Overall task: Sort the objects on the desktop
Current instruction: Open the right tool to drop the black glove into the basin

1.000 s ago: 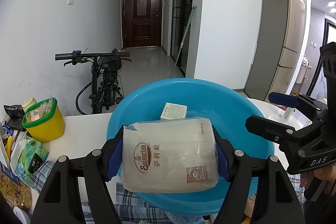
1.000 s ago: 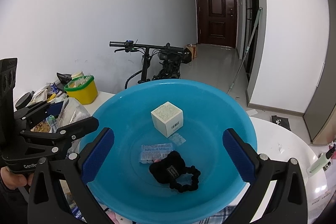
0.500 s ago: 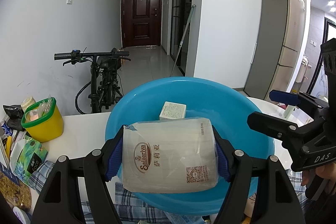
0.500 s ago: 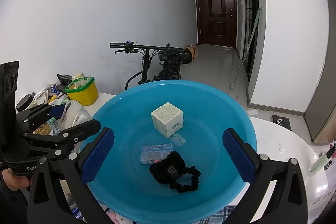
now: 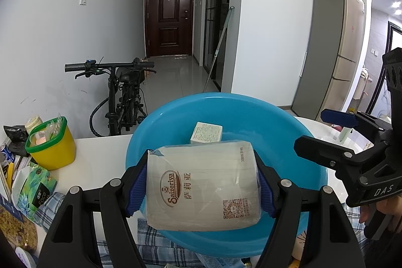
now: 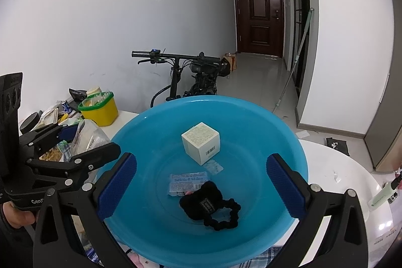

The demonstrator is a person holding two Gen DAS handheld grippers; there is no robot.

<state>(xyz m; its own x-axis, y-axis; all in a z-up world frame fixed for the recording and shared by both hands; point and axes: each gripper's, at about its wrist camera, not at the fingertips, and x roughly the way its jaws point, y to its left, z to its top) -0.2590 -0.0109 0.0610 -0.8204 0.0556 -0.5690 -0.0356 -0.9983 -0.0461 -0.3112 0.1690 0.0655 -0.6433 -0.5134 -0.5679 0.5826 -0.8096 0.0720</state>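
My left gripper clamps a plastic-wrapped Saizeriya packet between its blue pads, held over the near rim of the blue basin. My right gripper stands wide apart and bare above the same basin. Inside the basin lie a small white box, a flat sachet and a black scrunchie. A yellow tub stands left of the basin.

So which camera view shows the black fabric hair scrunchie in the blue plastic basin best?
The right wrist view: the black fabric hair scrunchie lies unobstructed on the floor of the blue plastic basin. In the left wrist view, the clear plastic packet held by the left gripper hides it completely.
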